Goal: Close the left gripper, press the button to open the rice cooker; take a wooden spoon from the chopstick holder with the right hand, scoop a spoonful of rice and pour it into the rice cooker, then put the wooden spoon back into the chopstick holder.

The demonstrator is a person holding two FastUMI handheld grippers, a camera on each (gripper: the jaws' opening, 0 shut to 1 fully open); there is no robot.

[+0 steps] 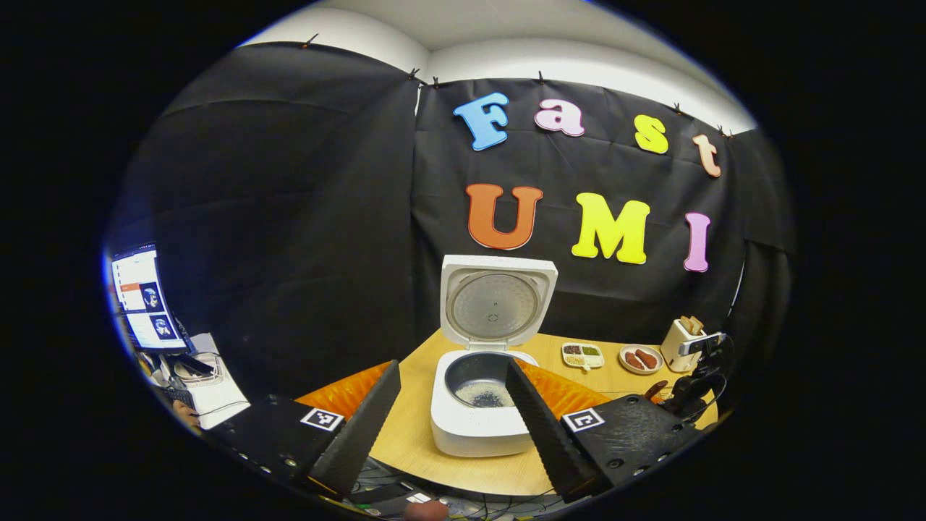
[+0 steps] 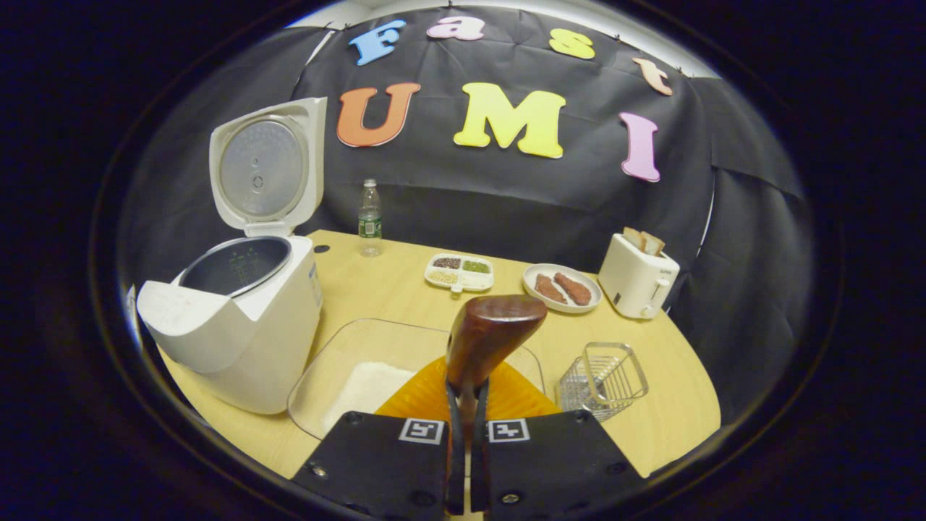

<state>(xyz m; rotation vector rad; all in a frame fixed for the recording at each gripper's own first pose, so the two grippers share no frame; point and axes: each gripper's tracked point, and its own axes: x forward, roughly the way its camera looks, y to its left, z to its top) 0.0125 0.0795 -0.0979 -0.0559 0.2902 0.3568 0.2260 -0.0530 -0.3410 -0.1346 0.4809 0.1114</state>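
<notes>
Some rice, perhaps, in open rice cooker (image 1: 477,416) pot.

- A clear plastic water bottle (image 2: 370,218) stands upright at the back of the bench (image 2: 673,391), close to the black cloth wall.
- A white divided dish (image 2: 459,273) holds small portions of dark, pale and green grains.
- Just beside it sits a round white plate (image 2: 562,288) with two reddish-brown pieces of food.
- A white toaster (image 2: 638,276) stands at the far right with slices of bread in its slots.
- In the left gripper view, a lit monitor (image 1: 143,298) stands off the bench at the far left, with cables below it.
</notes>
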